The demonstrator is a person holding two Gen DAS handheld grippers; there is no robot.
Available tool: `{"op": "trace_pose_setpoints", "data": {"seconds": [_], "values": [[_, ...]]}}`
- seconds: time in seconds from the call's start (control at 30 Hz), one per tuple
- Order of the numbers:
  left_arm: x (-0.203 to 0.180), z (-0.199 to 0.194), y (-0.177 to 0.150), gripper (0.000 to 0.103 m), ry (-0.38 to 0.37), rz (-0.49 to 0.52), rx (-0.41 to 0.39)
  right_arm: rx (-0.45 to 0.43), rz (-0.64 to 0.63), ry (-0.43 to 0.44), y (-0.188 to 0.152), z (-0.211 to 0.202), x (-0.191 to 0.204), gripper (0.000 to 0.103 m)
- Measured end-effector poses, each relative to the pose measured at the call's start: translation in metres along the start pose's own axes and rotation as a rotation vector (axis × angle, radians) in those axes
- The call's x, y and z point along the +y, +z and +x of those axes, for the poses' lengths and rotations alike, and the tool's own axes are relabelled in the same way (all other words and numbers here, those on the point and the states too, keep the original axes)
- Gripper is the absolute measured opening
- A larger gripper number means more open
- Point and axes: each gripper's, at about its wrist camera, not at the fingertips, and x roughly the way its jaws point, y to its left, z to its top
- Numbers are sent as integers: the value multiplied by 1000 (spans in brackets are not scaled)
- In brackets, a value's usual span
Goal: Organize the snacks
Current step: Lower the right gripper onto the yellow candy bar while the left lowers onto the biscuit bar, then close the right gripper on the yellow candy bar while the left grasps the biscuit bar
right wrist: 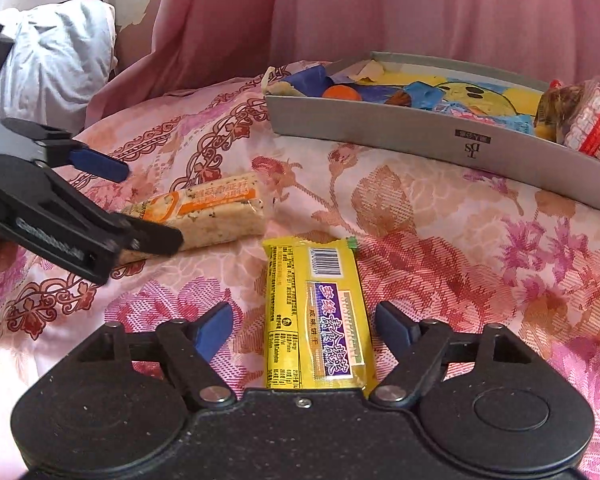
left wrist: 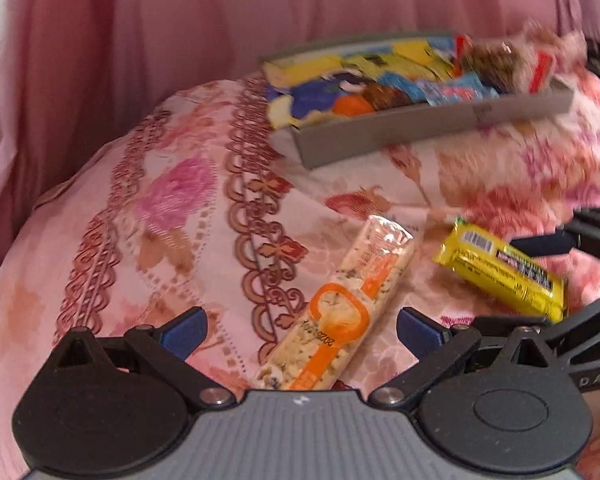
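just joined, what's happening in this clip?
A person is sorting snacks on a floral bedspread. The left hand-held gripper is open around an orange-and-white bar, the right hand-held gripper open around a yellow bar. Neither is gripped yet. The grey tray beyond already holds several snacks.

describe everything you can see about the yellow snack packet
The yellow snack packet is a flat, glossy, sealed plastic wrapper with a barcode, a purple label and fine print, green at one crimped end. It lies flat on the floral bedspread, lengthwise between the open fingers of the right tool, ungripped, apart from the orange bar.
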Motion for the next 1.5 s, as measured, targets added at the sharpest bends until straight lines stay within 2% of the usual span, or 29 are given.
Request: {"op": "trace_pose_setpoints", "data": {"seconds": [0.2,0.33,0.5,0.63,0.77,0.83,1.03,1.23,1.4,1.5], "values": [[-14,14,6,101,-16,121,22,-9,0,1,0,-2,0,66],[-18,22,8,94,-34,163,62,-1,4,3,0,-2,0,65],[-18,22,9,87,-48,153,91,9,2,-12,1,-1,3,65],[-18,23,12,69,-70,110,132,8,10,-29,-1,-3,3,55],[-26,19,16,53,-45,112,169,10,28,-27,0,-5,0,51],[-30,18,18,50,-30,108,193,7,21,-28,-1,-6,1,50],[-35,15,25,43,5,10,271,11,-52,-56,-2,-8,11,50],[-31,12,29,42,-6,-140,352,-19,-211,-108,-7,-13,24,49],[-23,3,31,36,-21,-243,363,-54,-272,-136,-9,-17,24,49],[-23,-4,33,35,-20,-277,363,-82,-303,-157,-9,-21,25,49]]}}
